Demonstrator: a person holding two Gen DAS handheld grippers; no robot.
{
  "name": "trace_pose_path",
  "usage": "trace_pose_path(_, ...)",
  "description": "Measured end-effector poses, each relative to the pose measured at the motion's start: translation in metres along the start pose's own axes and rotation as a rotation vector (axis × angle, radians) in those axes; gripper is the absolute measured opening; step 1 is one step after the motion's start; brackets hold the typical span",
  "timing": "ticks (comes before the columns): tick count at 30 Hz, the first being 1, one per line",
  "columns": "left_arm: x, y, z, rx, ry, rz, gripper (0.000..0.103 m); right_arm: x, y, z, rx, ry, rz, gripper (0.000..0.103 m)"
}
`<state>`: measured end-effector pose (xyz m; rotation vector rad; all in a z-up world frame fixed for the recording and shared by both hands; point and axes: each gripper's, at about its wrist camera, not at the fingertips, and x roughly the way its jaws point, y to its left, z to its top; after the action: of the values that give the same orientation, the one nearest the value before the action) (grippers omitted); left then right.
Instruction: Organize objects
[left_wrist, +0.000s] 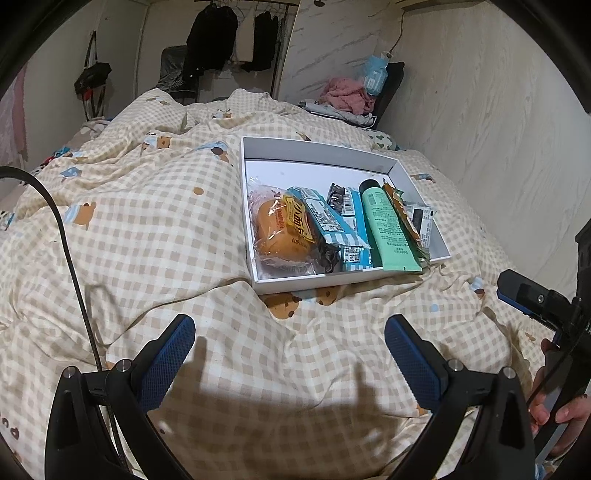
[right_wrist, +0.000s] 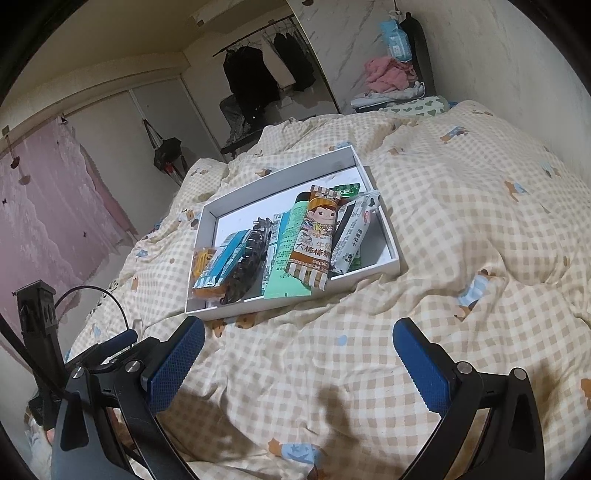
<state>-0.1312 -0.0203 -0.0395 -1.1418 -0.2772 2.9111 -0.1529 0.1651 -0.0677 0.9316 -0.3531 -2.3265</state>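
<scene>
- Since every loose item seen is already lying inside the white box (left_wrist: 317, 147), the organizing is being judged as nearly done.
- Along the box's near edge, a wrapped bun (left_wrist: 280, 230), blue snack packs (left_wrist: 332, 225), a green tube (left_wrist: 388, 225) and a brown candy bar (right_wrist: 314, 240) are being kept side by side.
- The box is being carried by the checked quilt (left_wrist: 147, 221), toward the bed's right edge.
- Nothing is being held: the left gripper (left_wrist: 290, 354) and right gripper (right_wrist: 299, 358) are being kept wide apart above bare quilt, near the box.
- No stray item is being shown outside the box.
</scene>
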Motion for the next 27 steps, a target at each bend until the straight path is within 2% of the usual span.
trace_pose_path(6, -0.0063, -0.0046, 0.0000, 0.019, -0.032, -0.012, 0.102, 0.0038, 0.0003, -0.0008, -0.002, 0.022, -0.007, 0.103)
trace_pose_path(27, -0.0027, -0.0079, -0.0010, 0.036, -0.015, -0.009, 0.102, 0.0052, 0.0010, -0.0022, -0.009, 0.031, -0.007, 0.103)
